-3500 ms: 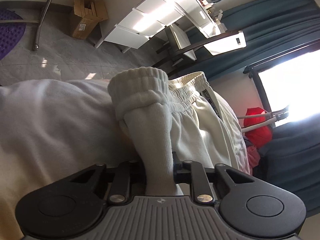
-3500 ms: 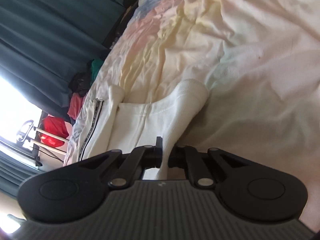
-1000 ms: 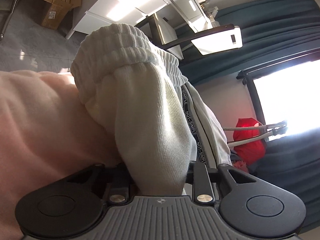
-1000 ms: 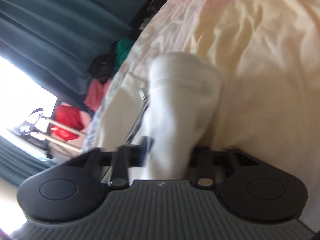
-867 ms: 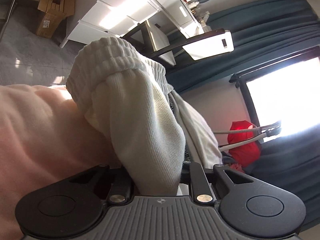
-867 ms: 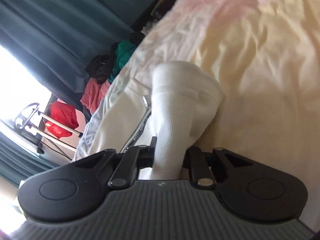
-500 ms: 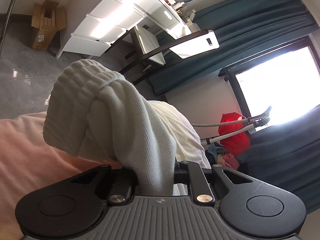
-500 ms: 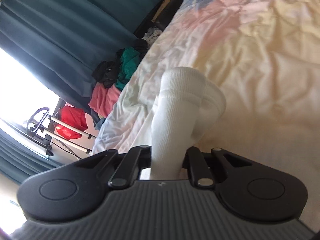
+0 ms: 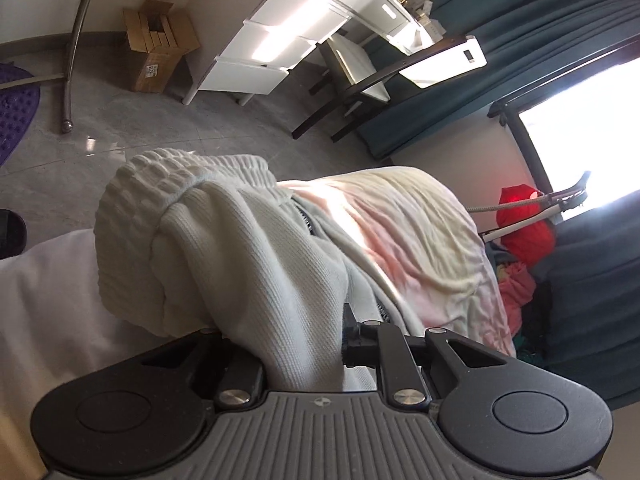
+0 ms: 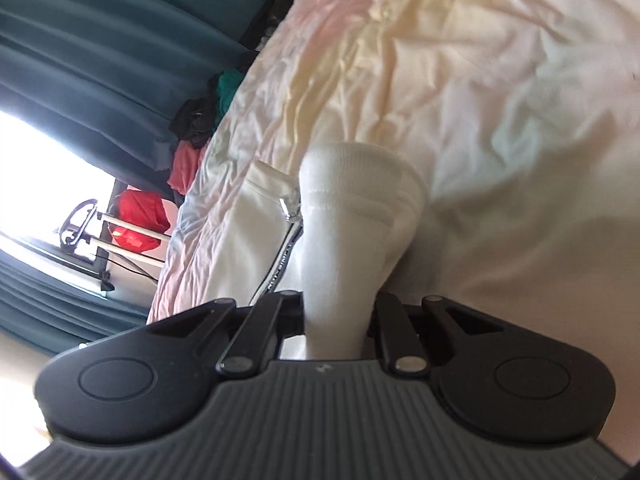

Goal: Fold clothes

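Observation:
A white ribbed garment with a zipper and a black lettered stripe lies over a bed. In the left wrist view my left gripper (image 9: pixel 304 344) is shut on a thick bunch of the white garment (image 9: pixel 224 256), its ribbed hem bulging above the jaws. In the right wrist view my right gripper (image 10: pixel 336 320) is shut on another ribbed end of the garment (image 10: pixel 352 216); the zipper pull (image 10: pixel 290 204) and lettered stripe hang to its left. The cloth hides the fingertips in both views.
The pale pink and yellow bedsheet (image 10: pixel 500 80) spreads behind the garment. Beyond the bed edge are a grey floor, a white desk (image 9: pixel 280 44), a cardboard box (image 9: pixel 160 48), teal curtains (image 10: pixel 100 40), a red bag (image 9: pixel 524 220) and a pile of clothes (image 10: pixel 200 120).
Both grippers have carried their ends of the garment across the bed. Both views have swung, and more of the floor and of the sheet shows. Both grips stay shut.

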Demonstrator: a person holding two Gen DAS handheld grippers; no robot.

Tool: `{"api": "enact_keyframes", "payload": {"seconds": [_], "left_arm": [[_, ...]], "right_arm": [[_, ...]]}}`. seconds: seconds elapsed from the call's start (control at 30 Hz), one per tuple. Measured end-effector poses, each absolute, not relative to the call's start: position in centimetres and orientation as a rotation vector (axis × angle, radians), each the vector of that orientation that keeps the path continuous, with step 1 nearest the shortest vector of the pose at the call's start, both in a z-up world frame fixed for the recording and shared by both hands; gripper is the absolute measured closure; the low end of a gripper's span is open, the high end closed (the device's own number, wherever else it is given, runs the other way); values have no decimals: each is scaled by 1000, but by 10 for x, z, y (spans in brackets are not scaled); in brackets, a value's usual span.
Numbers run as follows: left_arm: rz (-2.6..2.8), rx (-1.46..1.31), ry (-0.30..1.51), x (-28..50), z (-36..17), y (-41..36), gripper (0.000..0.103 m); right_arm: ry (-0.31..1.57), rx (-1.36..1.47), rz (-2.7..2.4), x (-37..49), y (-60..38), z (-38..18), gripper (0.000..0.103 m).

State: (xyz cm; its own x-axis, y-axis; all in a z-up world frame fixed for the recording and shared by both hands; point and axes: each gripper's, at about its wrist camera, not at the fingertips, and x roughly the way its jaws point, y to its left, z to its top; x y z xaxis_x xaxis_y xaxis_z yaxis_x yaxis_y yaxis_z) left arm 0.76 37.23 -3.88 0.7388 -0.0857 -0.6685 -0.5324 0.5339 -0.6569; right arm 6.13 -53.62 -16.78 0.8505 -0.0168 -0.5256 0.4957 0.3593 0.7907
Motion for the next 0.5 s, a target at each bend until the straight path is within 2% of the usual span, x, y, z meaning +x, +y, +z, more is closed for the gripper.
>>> {"api": "enact_keyframes", "payload": {"seconds": [0.17, 0.27, 0.33, 0.37, 0.43, 0.5], "left_arm": [[280, -938, 758, 4, -42, 366, 80], [274, -824, 813, 4, -26, 356, 64], [268, -744, 849, 1, -15, 345, 47], [265, -710, 861, -2, -10, 340, 44], [296, -621, 861, -13, 4, 328, 27], [338, -545, 831, -30, 21, 314, 22]], "right_arm": [[424, 1210, -344, 60, -535, -169, 91], [431, 1205, -354, 61, -534, -172, 91], [434, 1220, -353, 59, -536, -175, 91], [433, 1224, -350, 59, -537, -176, 91], [433, 1221, -345, 57, -538, -176, 91], [432, 1223, -340, 56, -539, -177, 91]]}}
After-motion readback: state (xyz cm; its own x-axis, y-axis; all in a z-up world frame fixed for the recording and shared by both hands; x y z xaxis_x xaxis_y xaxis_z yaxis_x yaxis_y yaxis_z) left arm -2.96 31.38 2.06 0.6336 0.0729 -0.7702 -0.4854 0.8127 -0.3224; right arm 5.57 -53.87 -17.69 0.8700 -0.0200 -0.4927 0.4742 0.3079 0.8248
